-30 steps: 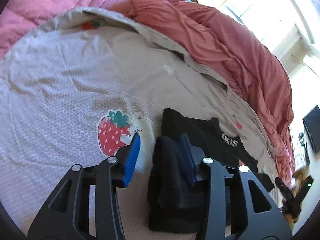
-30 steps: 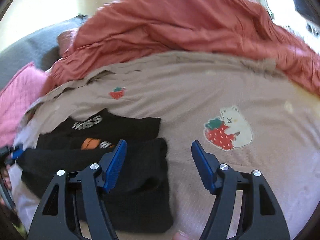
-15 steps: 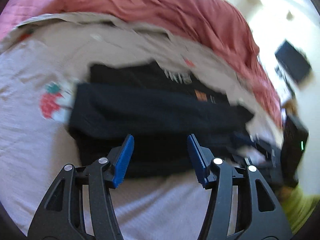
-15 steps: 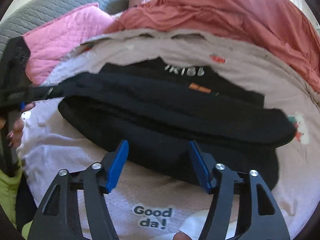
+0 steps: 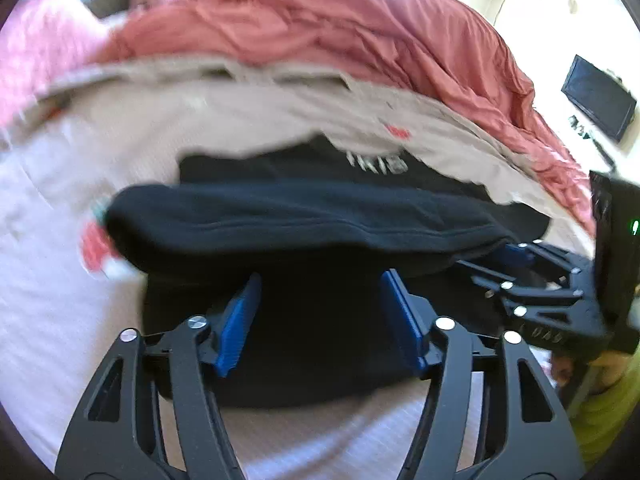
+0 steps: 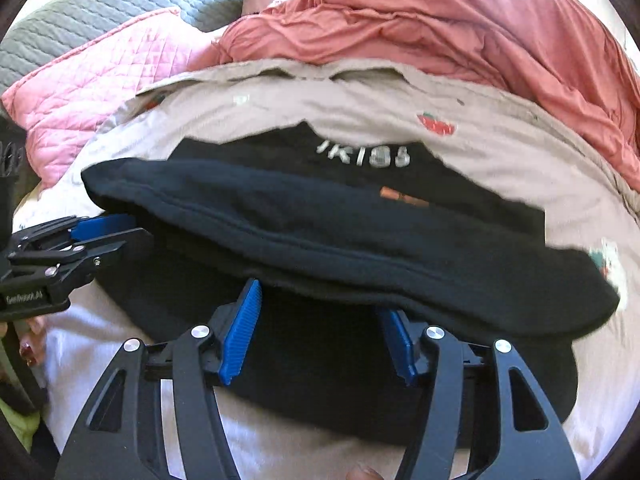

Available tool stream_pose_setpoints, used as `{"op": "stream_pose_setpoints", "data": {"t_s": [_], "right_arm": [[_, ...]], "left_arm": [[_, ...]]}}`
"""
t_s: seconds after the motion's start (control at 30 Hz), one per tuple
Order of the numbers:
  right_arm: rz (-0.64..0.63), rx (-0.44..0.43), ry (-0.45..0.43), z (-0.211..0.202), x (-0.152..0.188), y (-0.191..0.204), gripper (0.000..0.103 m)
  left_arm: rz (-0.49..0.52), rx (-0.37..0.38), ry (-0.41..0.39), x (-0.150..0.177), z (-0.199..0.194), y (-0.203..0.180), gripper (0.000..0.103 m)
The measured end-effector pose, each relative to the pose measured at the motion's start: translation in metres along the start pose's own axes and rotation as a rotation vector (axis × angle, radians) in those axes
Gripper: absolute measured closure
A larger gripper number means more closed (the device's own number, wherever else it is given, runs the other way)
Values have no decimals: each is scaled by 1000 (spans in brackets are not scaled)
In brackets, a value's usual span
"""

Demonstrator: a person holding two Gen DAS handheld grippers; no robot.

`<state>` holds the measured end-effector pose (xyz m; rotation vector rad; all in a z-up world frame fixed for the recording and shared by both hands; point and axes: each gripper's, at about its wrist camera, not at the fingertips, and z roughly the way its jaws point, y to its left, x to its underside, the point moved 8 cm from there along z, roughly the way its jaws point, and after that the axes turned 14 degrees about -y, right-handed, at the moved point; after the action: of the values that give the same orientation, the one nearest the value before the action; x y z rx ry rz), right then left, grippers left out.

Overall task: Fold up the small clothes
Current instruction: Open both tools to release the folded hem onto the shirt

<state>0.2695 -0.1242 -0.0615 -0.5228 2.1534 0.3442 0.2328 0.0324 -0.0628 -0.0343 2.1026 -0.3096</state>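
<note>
On the bed, dark garment [image 6: 320, 248] lies across beige sheet [image 6: 500, 148], both grippers at its near edge.
Red duvet [image 5: 360, 40] bunched behind; pink quilt [image 6: 100, 76] at left. Black tee [image 6: 360, 160] with white lettering lies under the garment's far side. Left gripper [image 5: 320, 312] jaws apart, empty, over dark fabric. Right gripper [image 6: 320, 320] jaws apart, fold edge draped over its pads.
</note>
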Motion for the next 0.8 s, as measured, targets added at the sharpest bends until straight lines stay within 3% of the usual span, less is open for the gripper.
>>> {"op": "stream_pose_setpoints", "data": {"t_s": [0.07,0.23,0.5,0.8], "right_arm": [[5,0,-13,6,-9,-5,47],[-2,33,-60,25,-41,-21,47],[61,94,-64,52,-68,-49,46],[145,154,-110,21,-63,-97,39]], "left_arm": [[36,-21,-58,-11,-2,4,45],[3,-50,-160,-32,-9,21,39],[-63,-109,-159,-35,-6,51,37],[-126,-156,-152,-37,-3,77,33]]}}
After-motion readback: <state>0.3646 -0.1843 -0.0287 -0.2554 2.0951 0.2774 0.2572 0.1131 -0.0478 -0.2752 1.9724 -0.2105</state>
